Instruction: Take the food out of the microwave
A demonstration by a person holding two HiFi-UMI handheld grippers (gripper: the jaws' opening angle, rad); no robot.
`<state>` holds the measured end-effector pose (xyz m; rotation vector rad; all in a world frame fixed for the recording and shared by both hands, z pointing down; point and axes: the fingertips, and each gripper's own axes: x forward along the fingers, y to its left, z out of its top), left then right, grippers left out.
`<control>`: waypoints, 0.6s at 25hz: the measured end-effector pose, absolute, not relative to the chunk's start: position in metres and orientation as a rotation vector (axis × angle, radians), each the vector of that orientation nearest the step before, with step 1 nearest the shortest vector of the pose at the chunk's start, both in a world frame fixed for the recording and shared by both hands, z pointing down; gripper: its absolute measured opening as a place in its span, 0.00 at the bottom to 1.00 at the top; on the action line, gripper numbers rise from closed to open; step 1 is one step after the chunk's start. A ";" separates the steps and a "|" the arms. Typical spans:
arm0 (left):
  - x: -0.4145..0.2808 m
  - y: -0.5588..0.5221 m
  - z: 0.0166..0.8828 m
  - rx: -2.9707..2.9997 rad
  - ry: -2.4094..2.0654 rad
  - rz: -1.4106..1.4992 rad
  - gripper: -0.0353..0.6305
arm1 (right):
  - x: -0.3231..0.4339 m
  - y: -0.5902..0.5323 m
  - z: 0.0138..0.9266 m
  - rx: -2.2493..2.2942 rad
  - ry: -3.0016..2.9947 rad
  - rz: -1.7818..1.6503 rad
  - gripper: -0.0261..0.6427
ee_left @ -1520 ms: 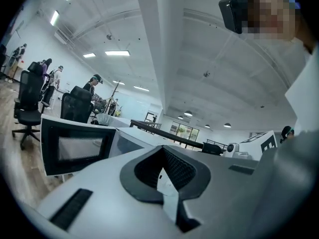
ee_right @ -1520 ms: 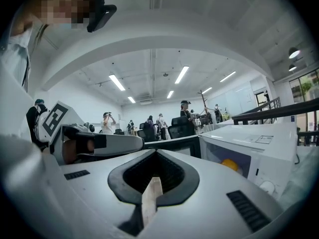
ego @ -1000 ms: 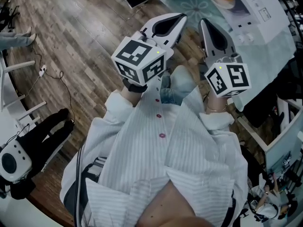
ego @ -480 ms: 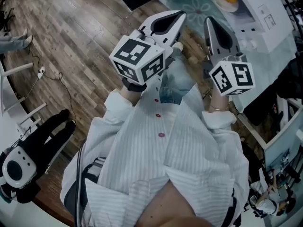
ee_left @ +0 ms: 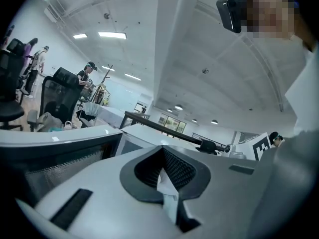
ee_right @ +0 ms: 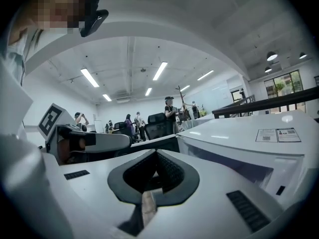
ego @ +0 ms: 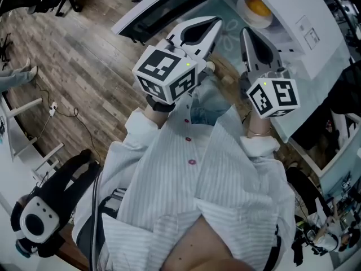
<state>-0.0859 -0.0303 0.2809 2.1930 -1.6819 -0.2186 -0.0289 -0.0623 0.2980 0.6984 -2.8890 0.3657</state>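
Risk ahead: our left claw [ego: 214, 23] and right claw [ego: 245, 35] are both pressed together, empty, near the open microwave [ego: 304, 16] | bowl of food [ego: 256, 7] sits inside | we judge shut tips could shove or tip it.

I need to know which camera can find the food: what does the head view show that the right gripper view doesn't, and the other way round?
Only the head view: the bowl of yellow food inside the open microwave, the wooden floor and the person's striped shirt. Only the right gripper view: people standing across the room, office chairs and ceiling lights. Both: the white microwave, the left tongs, and the right tongs, shut and empty.
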 end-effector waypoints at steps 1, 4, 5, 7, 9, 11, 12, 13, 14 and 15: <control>-0.086 -0.041 0.280 2.205 -1.667 -0.213 0.06 | -0.029 -0.072 0.297 0.714 -2.886 0.369 0.08; -0.085 -0.073 0.275 2.237 -1.630 -0.197 0.06 | -0.030 -0.100 0.295 0.752 -2.880 0.378 0.08; -0.084 -0.083 0.274 2.247 -1.619 -0.191 0.06 | -0.030 -0.109 0.294 0.764 -2.879 0.381 0.08; -0.082 -0.102 0.272 2.268 -1.597 -0.182 0.06 | -0.027 -0.125 0.293 0.791 -2.876 0.385 0.08; -0.079 -0.117 0.270 2.287 -1.575 -0.176 0.06 | -0.024 -0.138 0.293 0.820 -2.869 0.385 0.08; -0.077 -0.127 0.269 2.296 -1.560 -0.168 0.06 | -0.020 -0.146 0.292 0.840 -2.863 0.394 0.08; -0.076 -0.132 0.269 2.299 -1.552 -0.165 0.06 | -0.018 -0.149 0.292 0.848 -2.862 0.397 0.08; -0.073 -0.137 0.268 2.304 -1.543 -0.163 0.06 | -0.015 -0.152 0.291 0.856 -2.859 0.397 0.08; -0.070 -0.141 0.267 2.311 -1.531 -0.160 0.06 | -0.012 -0.155 0.290 0.866 -2.855 0.395 0.08; -0.066 -0.145 0.267 2.319 -1.517 -0.158 0.06 | -0.009 -0.157 0.290 0.880 -2.850 0.394 0.08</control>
